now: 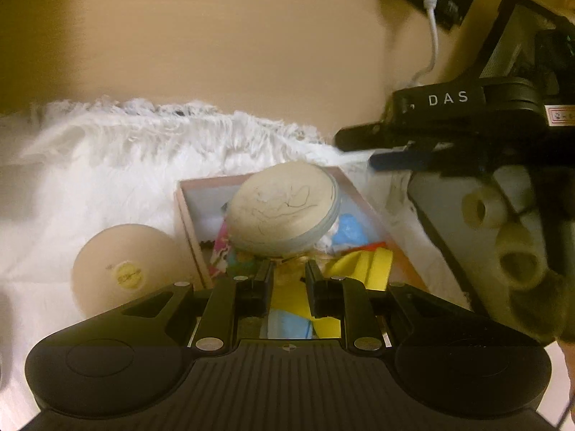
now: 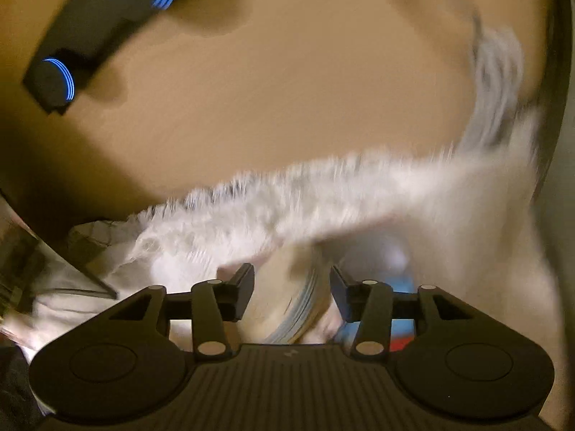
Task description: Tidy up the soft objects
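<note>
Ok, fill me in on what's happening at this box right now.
A person holding two grippers is sorting soft things into a pink-rimmed box on a white furry rug. A round cream cushion lies tilted on the colourful items already in the box. The left gripper hovers open over the box, holding nothing. The right gripper is open too, jaws on either side of the cushion's edge; that view is blurred. A beige ball sits outside the box.

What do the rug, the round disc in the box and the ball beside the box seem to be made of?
Rug: long-pile white faux fur or shag, going by its loose fringed strands. Disc: likely a matte, soft foam or sponge pad with a pale blue edge. Ball: smooth, matte beige, possibly foam or rubber; it carries a yellow sticker.
</note>
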`<state>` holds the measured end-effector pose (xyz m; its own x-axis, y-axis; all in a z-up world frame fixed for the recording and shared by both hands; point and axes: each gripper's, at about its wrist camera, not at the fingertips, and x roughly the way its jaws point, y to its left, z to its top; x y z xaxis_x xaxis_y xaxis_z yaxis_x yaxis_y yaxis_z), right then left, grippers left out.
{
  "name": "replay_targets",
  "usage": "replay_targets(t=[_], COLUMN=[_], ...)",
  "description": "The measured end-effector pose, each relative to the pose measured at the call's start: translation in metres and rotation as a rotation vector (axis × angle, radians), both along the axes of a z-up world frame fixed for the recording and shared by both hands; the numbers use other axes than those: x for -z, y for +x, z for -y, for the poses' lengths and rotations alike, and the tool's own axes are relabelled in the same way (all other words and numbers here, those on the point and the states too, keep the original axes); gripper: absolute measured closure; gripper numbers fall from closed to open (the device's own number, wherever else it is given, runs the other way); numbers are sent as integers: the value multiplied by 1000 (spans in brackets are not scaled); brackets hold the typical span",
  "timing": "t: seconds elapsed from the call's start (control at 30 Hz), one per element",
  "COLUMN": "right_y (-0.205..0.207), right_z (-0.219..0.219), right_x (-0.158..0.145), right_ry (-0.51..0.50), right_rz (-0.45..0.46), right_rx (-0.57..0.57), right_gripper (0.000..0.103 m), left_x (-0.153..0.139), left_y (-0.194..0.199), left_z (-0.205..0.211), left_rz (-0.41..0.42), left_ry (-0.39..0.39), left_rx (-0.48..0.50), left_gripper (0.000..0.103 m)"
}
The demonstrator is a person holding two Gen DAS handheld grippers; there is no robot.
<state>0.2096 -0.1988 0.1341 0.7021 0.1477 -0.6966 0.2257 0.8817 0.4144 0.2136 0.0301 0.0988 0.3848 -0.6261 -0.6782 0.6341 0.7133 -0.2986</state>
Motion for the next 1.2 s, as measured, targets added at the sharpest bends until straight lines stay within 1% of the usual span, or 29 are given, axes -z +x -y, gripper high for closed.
replay_targets(t=[0.03,0.1,0.13,0.2,0.23,0.3,0.33,0.43,0.53,0.57,0.6,0.63,0.7,0.73,0.8,0.83,0.9,0.93,0.97,1.03,1.07,1.1,1.13,1.17,1.2], right_y=[-1,4,9,21,27,35,33,19,-8,-21,-35,-49,-81,-97,-123,-133,-154,-162,-168,-172,-172,-172,-172,-177,-175], right_z=[-5,-14,-20,-30,-35,-47,-50,-49,-52,-55,-59,-62,-64,-65,-70,-71,-77,-79,-83,-87,-88,-89,-89,-85,-85], right_x=[-8,-13,-11,0,9,28,30,20,4,-2,-8,-11,-13,-11,-2,4,21,34,47,74,89,100,108,110,112], right_ry=[-62,-144,-157,-122,-105,-116,-119,-105,-173,-201,-237,-269,-314,-332,-362,-374,-399,-419,-438,-464,-470,-472,-472,-463,-468], right_rz=[22,31,21,-24,-66,-139,-123,-89,-37,-9,16,40,95,123,156,162,162,150,134,85,50,27,23,84,70], right_rx=[5,-3,-18,-44,-51,-59,-52,-60,-86,-113,-140,-165,-222,-257,-328,-353,-407,-439,-464,-496,-508,-517,-512,-470,-462], right_gripper=[55,56,62,72,72,72,71,71,71,70,66,59,50,48,47,47,45,43,43,43,43,43,39,36,33], left_x=[-2,-6,-8,-9,-10,-7,-5,6,16,19,22,24,29,33,40,45,57,64,73,88,94,97,99,100,101], left_y=[-3,-11,-17,-28,-33,-42,-45,-56,-64,-68,-71,-76,-88,-94,-107,-115,-132,-140,-148,-160,-169,-175,-180,-184,-186], left_z=[-5,-16,-23,-35,-39,-49,-53,-66,-74,-76,-78,-78,-80,-79,-78,-78,-72,-69,-66,-62,-57,-53,-45,-40,-35], left_rz=[5,23,35,63,76,95,102,103,81,79,80,86,100,107,107,104,121,128,123,96,143,166,200,216,224], left_ry=[-11,-38,-49,-50,-44,-33,-26,11,37,47,58,71,92,106,130,135,177,198,203,212,210,223,246,260,262], left_rx=[-6,-22,-32,-48,-50,-54,-62,-116,-177,-200,-219,-242,-292,-320,-396,-426,-473,-501,-529,-565,-588,-591,-598,-600,-598], left_gripper=[82,82,82,82,82,82,82,82,82,82,82,82,82,82,82,82,82,82,81,80,80,79,79,79,78])
